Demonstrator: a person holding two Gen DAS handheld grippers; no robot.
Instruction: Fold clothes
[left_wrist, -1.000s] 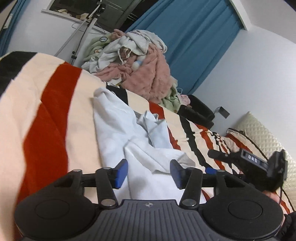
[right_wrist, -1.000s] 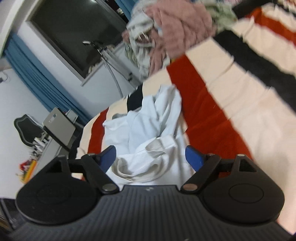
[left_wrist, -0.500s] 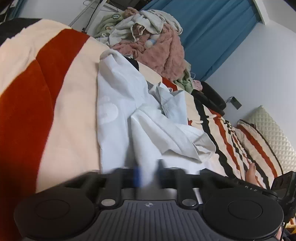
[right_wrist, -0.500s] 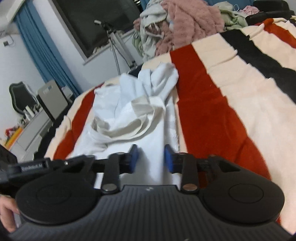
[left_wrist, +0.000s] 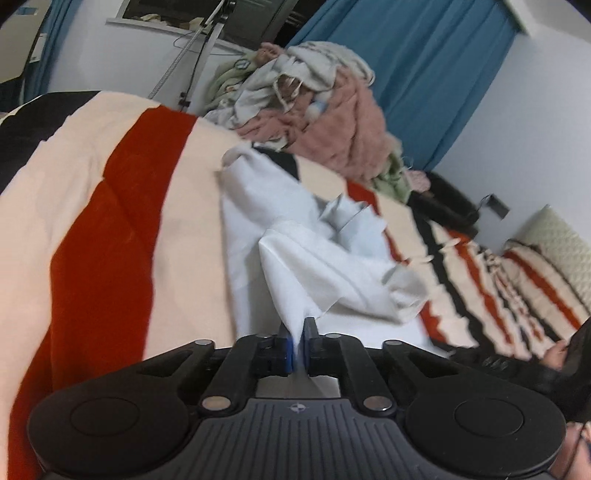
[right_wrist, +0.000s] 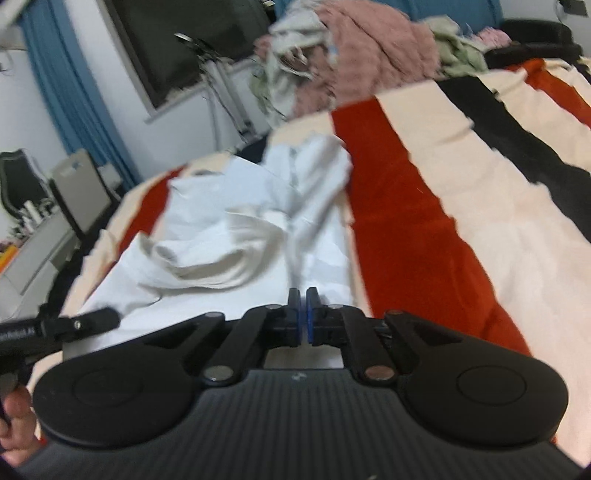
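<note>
White shirt (left_wrist: 295, 254) crumpled on striped blanket (left_wrist: 110, 221) of bed, lying along a cream band beside a red stripe. Left claw (left_wrist: 297, 341) pinched tight on a shirt edge, cloth pulled up into a taut ridge running from the pads. Right claw (right_wrist: 303, 317) closed, pads together over the shirt's (right_wrist: 258, 221) near edge; looks clamped on fabric, though cloth betw. pads hard to make out thru blur. Left view only: pillow (left_wrist: 557, 236) at far right, blue curtain (left_wrist: 424, 66), part of a hand (left_wrist: 557, 354) low right. Right view only: dark window (right_wrist: 184, 44), chair (right_wrist: 14, 181) and desk clutter at left, left tool's arm (right_wrist: 62, 323) reaching in low left w/ fingers (right_wrist: 14, 417) below. Both views: laundry pile (left_wrist: 321, 107) w/ pink fleece at the bed's far end, beyond the shirt.
</note>
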